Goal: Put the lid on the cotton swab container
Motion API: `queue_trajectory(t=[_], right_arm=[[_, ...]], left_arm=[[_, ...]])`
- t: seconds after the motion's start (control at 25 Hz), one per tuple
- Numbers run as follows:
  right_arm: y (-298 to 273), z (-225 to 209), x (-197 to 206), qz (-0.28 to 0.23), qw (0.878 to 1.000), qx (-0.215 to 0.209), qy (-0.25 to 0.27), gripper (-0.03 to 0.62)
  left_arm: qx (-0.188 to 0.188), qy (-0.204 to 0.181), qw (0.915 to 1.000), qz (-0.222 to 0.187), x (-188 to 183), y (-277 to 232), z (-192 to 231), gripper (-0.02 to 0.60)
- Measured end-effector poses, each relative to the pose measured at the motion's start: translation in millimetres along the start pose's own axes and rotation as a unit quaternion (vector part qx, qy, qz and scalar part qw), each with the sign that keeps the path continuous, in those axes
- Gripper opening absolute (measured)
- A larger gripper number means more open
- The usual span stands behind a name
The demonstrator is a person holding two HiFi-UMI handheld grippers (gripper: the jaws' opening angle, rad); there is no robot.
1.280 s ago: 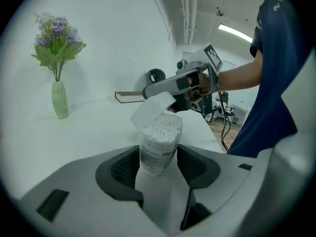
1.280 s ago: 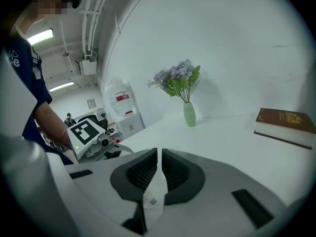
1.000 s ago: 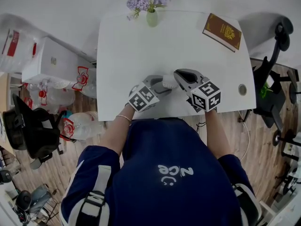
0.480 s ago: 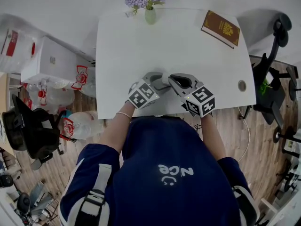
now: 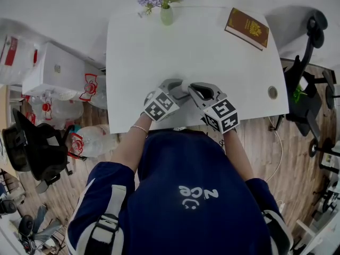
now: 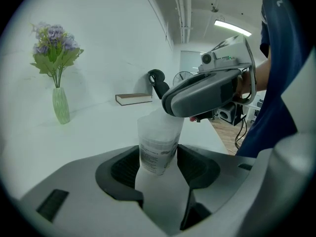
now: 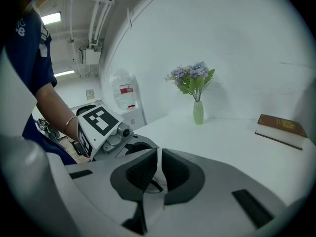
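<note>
**Lid over the container, seating not yet confirmed**

My left gripper [image 6: 158, 168] is clamped on the container [image 6: 159, 132], low on its labelled body. It holds it upright near the front edge of the table [image 5: 138, 52], right in front of me. The low grip makes sense to me: it leaves the mouth free and braces the thin, translucent wall against a push from above.

My right gripper [image 7: 158, 170] has its jaws drawn almost together on a thin white piece. I take this for the lid [image 7: 158, 157], pinched by its edge. In the left gripper view the right gripper lies straight across the container's top, so the rim is hidden there. In the right gripper view a round edge shows just below the jaws, which suggests the lid is over the mouth. Whether it touches or has seated, I cannot tell.

I judge the step in hand to be lining up and pressing on. The next move calls for a level lid and a straight push down while the left gripper holds firm. Two risks stand out — an edge pinch lets the lid pivot and go on crooked, and the soft wall may buckle or tip under too much force.

The vase [image 5: 167, 16] and book [image 5: 247, 28] sit at the far side of the table, well apart from the work.
</note>
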State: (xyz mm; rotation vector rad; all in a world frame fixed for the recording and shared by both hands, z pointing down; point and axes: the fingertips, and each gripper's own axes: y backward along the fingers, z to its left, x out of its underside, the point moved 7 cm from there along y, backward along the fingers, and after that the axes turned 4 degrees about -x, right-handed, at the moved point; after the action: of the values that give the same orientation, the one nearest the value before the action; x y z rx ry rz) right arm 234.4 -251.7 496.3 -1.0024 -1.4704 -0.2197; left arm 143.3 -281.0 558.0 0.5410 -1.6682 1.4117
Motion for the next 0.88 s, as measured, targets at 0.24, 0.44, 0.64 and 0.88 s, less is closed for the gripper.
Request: queue_trajectory(t=[0.24, 0.44, 0.64, 0.88], right_arm=[[-3.1, 9.7, -1.5, 0.026, 0.997, 0.046, 0.057, 0.058], [-4.5, 15.7, -2.0, 0.042, 0.993, 0.069, 0.084, 0.058], [-3.0, 17.4, -0.8, 0.034, 0.993, 0.078, 0.077, 0.058], [-1.6, 18.7, 0.1, 0.029, 0.994, 0.084, 0.064, 0.058]], left_arm=[[-0.002, -0.001, 1.0, 0.001, 0.6, 0.0, -0.3, 0.258], [0.002, 0.004, 1.0, 0.006, 0.0, 0.7, -0.6, 0.259], [0.002, 0.008, 1.0, 0.005, -0.7, 1.8, -1.7, 0.259], [-0.005, 0.043, 0.999, -0.01, -2.5, 19.5, -8.1, 0.259]])
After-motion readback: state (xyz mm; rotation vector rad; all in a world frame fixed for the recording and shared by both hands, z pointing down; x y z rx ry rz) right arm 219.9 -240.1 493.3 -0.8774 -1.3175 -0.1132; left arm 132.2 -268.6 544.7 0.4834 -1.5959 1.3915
